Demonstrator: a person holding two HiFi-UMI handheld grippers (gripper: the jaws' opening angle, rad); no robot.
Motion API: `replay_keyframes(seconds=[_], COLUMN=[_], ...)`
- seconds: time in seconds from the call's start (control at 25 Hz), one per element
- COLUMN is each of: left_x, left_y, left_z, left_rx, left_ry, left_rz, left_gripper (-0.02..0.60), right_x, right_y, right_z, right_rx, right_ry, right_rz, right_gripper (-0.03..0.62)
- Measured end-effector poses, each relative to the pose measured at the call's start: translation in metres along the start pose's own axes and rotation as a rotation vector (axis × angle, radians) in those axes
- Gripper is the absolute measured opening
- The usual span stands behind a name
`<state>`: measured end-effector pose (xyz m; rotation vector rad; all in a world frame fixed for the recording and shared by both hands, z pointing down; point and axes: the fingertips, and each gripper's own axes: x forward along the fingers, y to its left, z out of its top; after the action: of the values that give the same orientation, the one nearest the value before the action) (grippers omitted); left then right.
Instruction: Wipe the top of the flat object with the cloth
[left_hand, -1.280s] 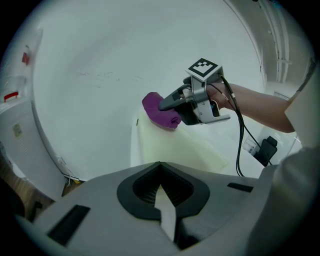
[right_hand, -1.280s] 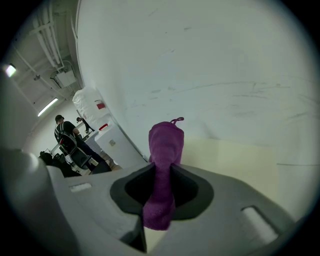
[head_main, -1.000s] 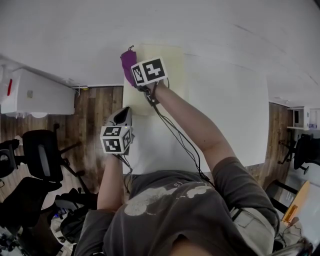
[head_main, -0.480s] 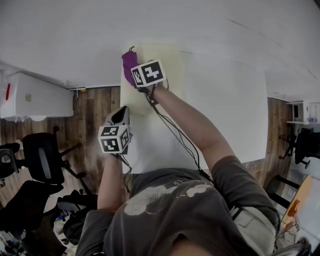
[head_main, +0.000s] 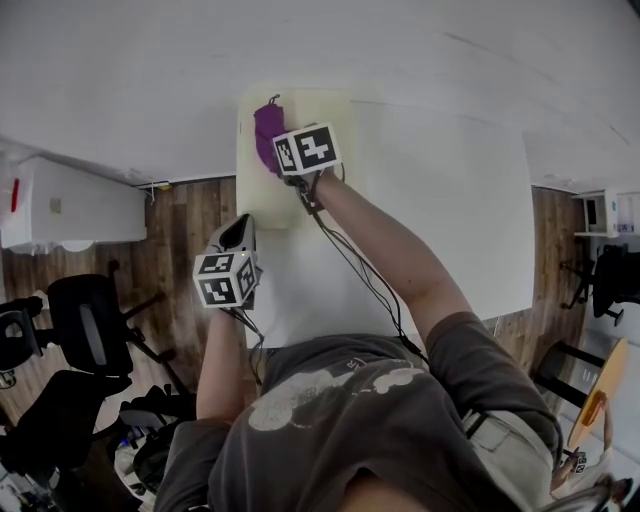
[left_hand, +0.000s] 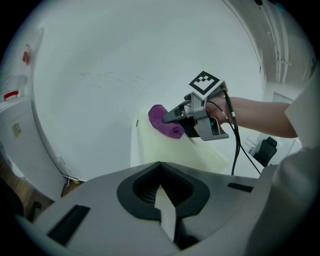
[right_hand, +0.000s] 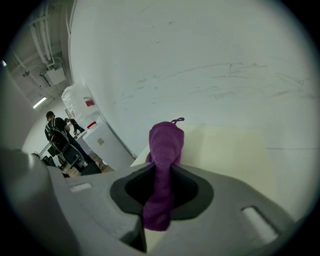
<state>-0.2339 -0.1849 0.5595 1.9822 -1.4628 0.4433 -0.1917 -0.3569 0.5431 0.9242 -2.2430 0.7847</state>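
Purple cloth is pinched between the jaws of the right tool. The cloth's free end is pressed onto the far-left part of the board. The board, pale yellow, is laid flat at the far-left corner of the white table. The left tool is seen with jaws pressed together, nothing held. It is held over the table's left edge, just beside the board's near end, apart from the cloth. Cables are draped along the right arm.
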Motion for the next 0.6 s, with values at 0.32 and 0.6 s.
replay_keyframes(seconds=[0.32,0.6], left_x=[0.000,0.000], left_y=[0.000,-0.001], left_z=[0.000,0.000], left_rx=[0.007,0.018], left_ry=[0.004,0.009], left_rz=[-0.001,0.000], left_gripper=[-0.005,-0.005], right_x=[-0.017,-0.036], right_y=[-0.025,-0.054], right_z=[-0.009,-0.018], right_rx=[0.034,0.049], right_ry=[-0.001,0.001], right_rz=[-0.024,-0.060], right_gripper=[0.075,0.075])
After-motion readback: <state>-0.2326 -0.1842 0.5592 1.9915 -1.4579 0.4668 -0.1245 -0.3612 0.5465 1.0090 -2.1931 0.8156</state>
